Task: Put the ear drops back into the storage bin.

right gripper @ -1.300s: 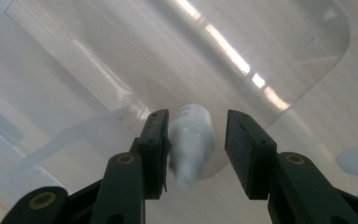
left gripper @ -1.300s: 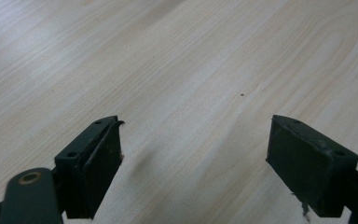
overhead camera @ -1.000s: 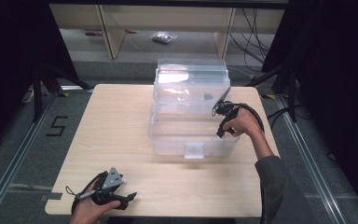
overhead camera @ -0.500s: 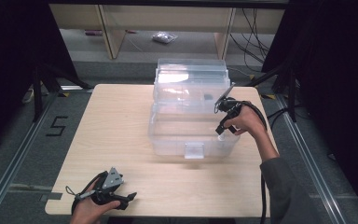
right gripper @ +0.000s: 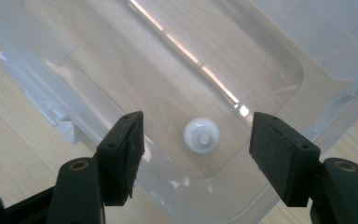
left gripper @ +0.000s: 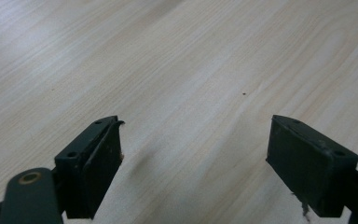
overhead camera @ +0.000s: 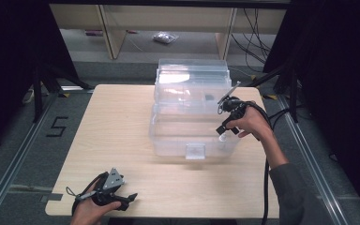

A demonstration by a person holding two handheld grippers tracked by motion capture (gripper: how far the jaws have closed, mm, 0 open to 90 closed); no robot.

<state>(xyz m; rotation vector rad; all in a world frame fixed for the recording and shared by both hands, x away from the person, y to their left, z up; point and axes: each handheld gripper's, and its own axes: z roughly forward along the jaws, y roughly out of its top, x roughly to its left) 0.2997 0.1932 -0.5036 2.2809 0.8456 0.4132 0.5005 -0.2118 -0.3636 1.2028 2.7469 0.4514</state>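
Right tongs (right gripper: 198, 140) spread, hovering above a white cap (right gripper: 201, 135) in the clear bin (overhead camera: 168, 136); likely the pick step: descend, pinch. Left tongs (left gripper: 193, 163) spread over table (left gripper: 191, 70).

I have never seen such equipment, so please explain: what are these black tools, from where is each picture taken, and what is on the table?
A person holds a two-jaw hand tool, a gripper, in each hand. The high view looks down on a wooden table from above. The other two pictures come from cameras on the grippers. The left gripper rests near the table's front edge, open, holding nothing. The right gripper hangs over an open clear plastic box, open too. Between its jaws you see a small white round object lying in the box.
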